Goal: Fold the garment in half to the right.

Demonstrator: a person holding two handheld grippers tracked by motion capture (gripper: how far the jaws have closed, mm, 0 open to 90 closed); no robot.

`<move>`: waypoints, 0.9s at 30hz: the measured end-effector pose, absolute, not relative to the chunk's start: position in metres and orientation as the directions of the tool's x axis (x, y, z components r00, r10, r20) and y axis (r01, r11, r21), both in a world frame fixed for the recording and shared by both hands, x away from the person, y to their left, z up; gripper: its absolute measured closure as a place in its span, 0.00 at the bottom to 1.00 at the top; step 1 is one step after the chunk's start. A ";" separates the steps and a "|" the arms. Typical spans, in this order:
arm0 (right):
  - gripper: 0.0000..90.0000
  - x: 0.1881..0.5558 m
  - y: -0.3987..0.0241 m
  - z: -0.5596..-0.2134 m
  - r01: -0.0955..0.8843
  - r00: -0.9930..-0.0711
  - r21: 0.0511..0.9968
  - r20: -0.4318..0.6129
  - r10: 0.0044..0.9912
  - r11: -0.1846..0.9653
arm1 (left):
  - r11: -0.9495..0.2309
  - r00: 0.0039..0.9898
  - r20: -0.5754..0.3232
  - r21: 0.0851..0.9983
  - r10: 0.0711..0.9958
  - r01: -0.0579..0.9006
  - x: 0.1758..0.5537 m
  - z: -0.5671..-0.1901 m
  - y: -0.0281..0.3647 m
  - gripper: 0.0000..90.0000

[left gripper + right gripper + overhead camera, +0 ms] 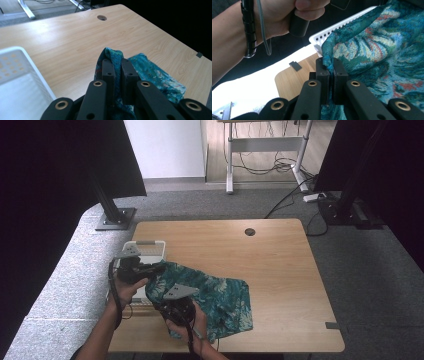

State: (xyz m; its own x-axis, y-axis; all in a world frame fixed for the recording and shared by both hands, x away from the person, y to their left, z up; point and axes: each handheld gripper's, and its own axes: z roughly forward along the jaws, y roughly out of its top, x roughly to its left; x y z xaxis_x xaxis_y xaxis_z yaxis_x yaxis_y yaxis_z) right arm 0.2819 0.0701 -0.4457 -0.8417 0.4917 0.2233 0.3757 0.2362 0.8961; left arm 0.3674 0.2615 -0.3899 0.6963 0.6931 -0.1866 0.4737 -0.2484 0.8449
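A teal cloth with a leafy print [215, 297] lies partly on the wooden table [270, 265], its near-left part lifted. My left gripper [159, 267] is shut on the cloth's upper left edge; in the left gripper view the cloth [150, 72] is pinched between the two black jaws of that gripper [118, 65]. My right gripper [167, 307] is shut on the cloth's near edge. In the right gripper view a fold of the cloth [367, 50] is clamped between its jaws [331, 65], and the other hand [274, 17] shows beyond it.
A white perforated basket [145, 251] stands at the table's left edge, behind my left gripper; its rim [22, 65] shows in the left gripper view. A round cable hole [250, 231] sits at the table's far side. Grey carpet and black stands surround the table.
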 end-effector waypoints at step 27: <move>0.96 0.280 0.033 -0.449 0.392 -0.807 0.900 0.237 0.541 0.191 | -0.272 0.712 -0.191 0.834 0.675 0.481 0.372 -0.401 0.229 0.92</move>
